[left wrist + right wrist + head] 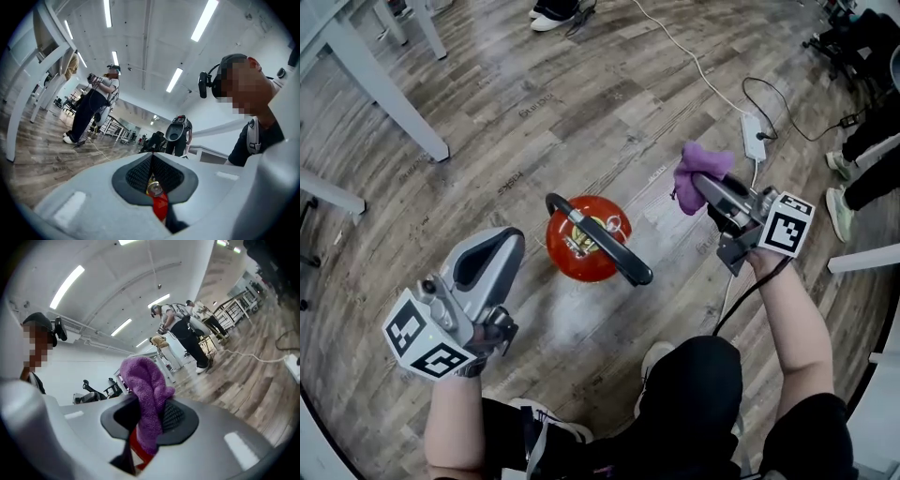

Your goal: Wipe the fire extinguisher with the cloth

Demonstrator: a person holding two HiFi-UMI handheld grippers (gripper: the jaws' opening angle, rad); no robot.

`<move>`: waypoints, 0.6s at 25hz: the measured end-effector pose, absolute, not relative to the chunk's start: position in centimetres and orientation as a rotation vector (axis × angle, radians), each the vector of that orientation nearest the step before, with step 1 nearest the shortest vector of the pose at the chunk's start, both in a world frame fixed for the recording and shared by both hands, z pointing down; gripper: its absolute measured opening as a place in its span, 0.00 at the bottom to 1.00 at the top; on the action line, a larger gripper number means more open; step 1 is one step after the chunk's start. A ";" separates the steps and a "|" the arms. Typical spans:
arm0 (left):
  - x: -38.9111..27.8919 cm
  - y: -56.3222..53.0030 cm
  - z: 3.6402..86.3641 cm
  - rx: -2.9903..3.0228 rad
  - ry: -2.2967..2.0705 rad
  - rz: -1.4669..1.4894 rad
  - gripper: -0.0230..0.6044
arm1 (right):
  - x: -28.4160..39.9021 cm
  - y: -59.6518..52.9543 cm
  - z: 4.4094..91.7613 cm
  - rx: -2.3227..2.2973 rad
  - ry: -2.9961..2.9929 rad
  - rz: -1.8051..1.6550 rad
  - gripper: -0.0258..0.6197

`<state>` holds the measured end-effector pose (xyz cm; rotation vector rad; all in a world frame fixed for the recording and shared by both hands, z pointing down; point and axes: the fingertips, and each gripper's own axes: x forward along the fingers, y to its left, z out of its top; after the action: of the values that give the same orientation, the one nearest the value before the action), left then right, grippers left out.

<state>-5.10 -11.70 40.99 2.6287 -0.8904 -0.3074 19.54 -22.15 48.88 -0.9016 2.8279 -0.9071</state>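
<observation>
Cloth (705, 161) pinched in right tool (701, 185), left tool (514, 240) pressed together, fire extinguisher (570, 255) between them.

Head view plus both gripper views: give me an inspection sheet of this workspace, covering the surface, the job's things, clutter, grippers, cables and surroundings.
Surface: wood-plank floor, with a pale scuffed patch by the extinguisher.
Job's things: red fire extinguisher stands upright on the floor, its black handle across the top; the purple cloth is off it, held up.
Clutter: nothing seen.
Grippers: left hand-held gripper is shut and empty; right hand-held gripper is shut on the cloth.
Cables: white power strip with a white cable and a black cable running from it.
Surroundings: white table legs; bystanders' shoes at the edges; a standing person further off.
</observation>
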 end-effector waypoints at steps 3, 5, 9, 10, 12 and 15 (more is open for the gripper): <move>-3.0 -11.6 39.1 2.694 -0.801 -0.293 0.04 | 17.7 -21.3 42.8 -0.829 2.929 -0.762 0.19; -1.2 -11.4 37.9 2.731 -0.709 -0.264 0.19 | 15.0 -18.9 38.9 -0.698 3.007 -0.698 0.19; 1.2 -11.4 34.4 2.810 -0.652 -0.300 0.33 | 9.1 -14.4 34.4 -0.487 3.134 -0.657 0.19; 1.6 -11.4 33.5 2.816 -0.641 -0.320 0.37 | 7.9 -13.4 33.9 -0.445 3.170 -0.643 0.19; 2.4 -11.2 32.1 2.820 -0.578 -0.346 0.46 | 5.5 -11.7 33.6 -0.351 3.250 -0.601 0.19; 3.6 -10.1 30.9 2.867 -0.441 -0.325 0.50 | 2.9 -9.9 33.9 -0.242 3.353 -0.527 0.19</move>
<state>3.59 -10.15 30.91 2.8672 -0.4408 -0.3254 2.86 -9.91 33.94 -0.2415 3.3534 -0.5273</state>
